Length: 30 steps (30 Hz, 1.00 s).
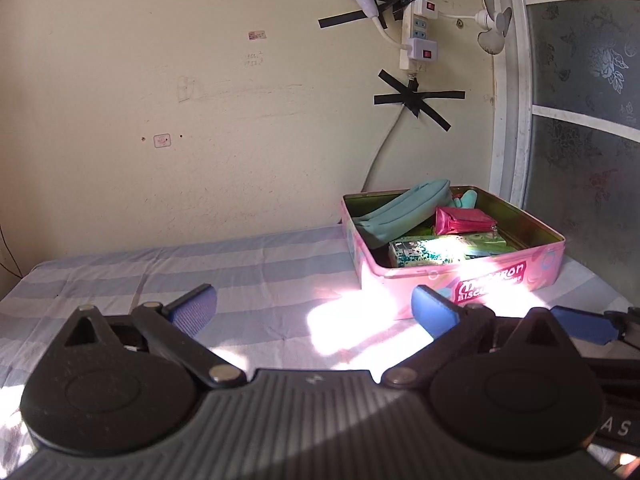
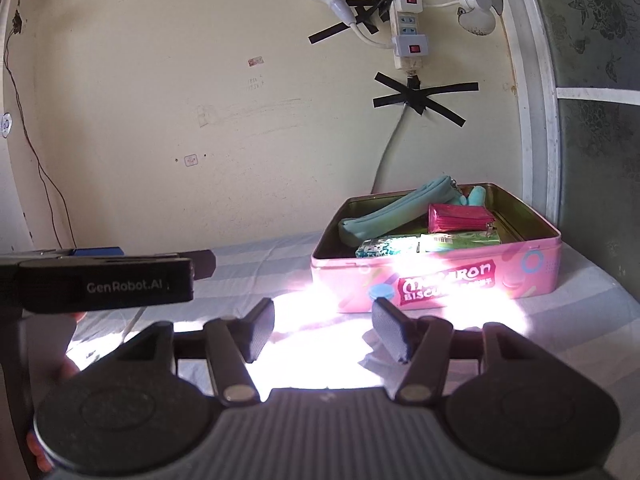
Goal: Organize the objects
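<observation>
Dim room, blown-out sun patch on bedsheet, fisheye-bent edges

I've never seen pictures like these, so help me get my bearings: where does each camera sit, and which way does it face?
Left wrist: sits on the left hand-held gripper, looks forward along its open fingers over the striped sheet at the wall; the pink tin lies right of centre, and the right hand-held gripper's tip pokes in at the right edge.
Right wrist: sits on the right hand-held gripper, faces the tin; the left hand-held gripper and fingertips of a hand show at left.
Shared: tin, sheet, taped power strip, wall.
</observation>
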Available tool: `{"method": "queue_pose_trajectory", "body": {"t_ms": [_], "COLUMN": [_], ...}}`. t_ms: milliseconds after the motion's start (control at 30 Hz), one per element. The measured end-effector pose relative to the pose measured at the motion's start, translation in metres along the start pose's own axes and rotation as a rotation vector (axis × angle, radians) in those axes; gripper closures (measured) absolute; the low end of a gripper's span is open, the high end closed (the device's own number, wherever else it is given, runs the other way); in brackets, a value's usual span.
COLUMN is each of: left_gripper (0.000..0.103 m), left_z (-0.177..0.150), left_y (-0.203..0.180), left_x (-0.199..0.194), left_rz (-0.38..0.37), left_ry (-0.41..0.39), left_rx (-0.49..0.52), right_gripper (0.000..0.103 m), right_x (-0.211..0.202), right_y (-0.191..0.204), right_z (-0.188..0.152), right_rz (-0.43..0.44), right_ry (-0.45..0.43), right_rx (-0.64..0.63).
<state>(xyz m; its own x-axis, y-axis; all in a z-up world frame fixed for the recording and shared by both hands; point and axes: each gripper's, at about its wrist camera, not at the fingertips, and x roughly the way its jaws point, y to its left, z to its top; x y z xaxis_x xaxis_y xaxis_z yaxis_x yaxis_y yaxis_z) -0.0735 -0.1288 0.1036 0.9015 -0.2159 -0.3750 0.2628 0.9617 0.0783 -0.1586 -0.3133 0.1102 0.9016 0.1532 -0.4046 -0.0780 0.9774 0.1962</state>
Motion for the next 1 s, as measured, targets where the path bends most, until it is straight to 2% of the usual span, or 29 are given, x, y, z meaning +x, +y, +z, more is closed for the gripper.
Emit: {"method": "queue_pose_trajectory", "body": {"t_ms": [467, 800, 1000], "left_gripper": [0.0, 0.0, 0.0], "left_z": [-0.011, -0.025, -0.027], "left_y": [-0.003, -0.008, -0.01], "left_x": [-0.017, -0.005, -0.002], "left_rz": [0.011, 0.002, 0.018], "left_ry": [-0.005, 0.066, 0.07], "left_rx": [0.017, 0.027, 0.04], "right_gripper": [0.042, 0.039, 0.039], "right_x": [-0.021, -0.015, -0.014], "right_y": [0.002, -0.006, -0.006], "right_z": [-0.014, -0.026, -0.029], "right_rz": [-0.007, -0.011, -0.009], "right_ry": [-0.019, 0.004, 0.01], "right_rx": [0.024, 0.063, 0.067]}}
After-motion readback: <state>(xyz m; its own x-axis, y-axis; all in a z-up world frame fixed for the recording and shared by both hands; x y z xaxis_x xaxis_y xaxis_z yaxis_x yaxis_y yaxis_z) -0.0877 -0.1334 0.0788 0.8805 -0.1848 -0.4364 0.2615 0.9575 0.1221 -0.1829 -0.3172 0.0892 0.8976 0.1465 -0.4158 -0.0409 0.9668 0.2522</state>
